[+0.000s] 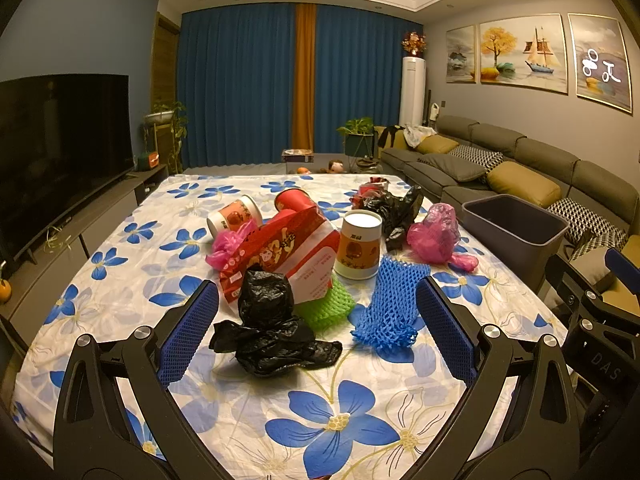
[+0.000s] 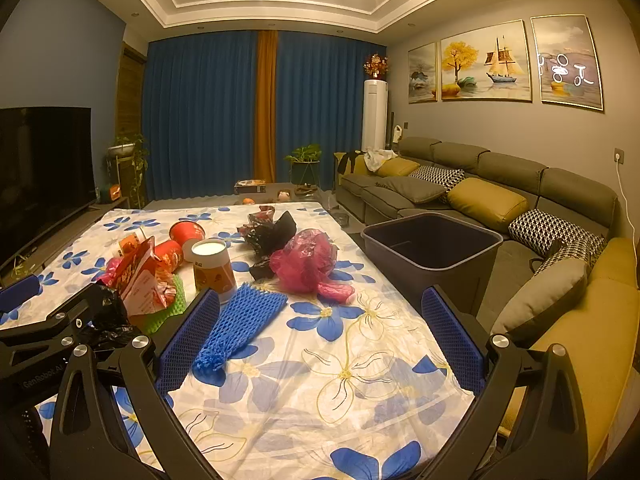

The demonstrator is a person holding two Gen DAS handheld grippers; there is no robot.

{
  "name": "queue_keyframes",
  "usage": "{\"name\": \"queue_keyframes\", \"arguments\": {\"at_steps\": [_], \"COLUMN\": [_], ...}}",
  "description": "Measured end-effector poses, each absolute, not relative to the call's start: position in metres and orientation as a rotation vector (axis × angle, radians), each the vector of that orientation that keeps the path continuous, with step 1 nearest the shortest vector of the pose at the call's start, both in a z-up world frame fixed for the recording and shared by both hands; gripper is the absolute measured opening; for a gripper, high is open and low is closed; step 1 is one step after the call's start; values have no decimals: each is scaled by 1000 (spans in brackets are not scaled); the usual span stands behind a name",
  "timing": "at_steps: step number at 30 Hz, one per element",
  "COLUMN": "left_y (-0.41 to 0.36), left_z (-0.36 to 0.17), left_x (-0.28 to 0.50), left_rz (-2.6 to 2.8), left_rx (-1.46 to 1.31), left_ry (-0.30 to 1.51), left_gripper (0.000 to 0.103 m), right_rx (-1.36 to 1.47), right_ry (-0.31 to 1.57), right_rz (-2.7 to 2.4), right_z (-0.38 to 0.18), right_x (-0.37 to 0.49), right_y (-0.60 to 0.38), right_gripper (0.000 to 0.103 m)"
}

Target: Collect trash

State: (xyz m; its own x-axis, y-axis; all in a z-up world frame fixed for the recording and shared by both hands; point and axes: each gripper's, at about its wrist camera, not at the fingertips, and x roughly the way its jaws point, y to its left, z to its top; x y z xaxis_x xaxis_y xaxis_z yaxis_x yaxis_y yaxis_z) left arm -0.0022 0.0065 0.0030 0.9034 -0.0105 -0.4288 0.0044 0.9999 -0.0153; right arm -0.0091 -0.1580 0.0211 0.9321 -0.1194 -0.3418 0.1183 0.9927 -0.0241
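Fingers (image 1: 188, 332) spread, both grippers; two black bags (image 1: 272, 328), one bin (image 2: 432, 248)

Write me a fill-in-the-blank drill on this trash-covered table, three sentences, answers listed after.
1. The foam net sleeve lying nearest the right gripper is ____ in colour.
2. The grey bin beside the table has ____ trash inside it.
3. Between the open fingers of the left gripper lies a crumpled ____ plastic bag.

Answers: blue; no; black
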Motion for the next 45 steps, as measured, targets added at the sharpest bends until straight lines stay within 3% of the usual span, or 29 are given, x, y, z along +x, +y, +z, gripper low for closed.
{"name": "queue_keyframes", "arguments": {"at_steps": [45], "left_y": [5], "left_z": [3], "left_x": [-2], "left_rz": [-9], "left_rx": [-27], "left_ry": [445], "left_gripper": [97], "right_rx": [2], "right_ry": [344], "right_rz": [-124], "right_z": [26], "right_x": [-7], "right_y": [-160], "right_gripper": [98]}}
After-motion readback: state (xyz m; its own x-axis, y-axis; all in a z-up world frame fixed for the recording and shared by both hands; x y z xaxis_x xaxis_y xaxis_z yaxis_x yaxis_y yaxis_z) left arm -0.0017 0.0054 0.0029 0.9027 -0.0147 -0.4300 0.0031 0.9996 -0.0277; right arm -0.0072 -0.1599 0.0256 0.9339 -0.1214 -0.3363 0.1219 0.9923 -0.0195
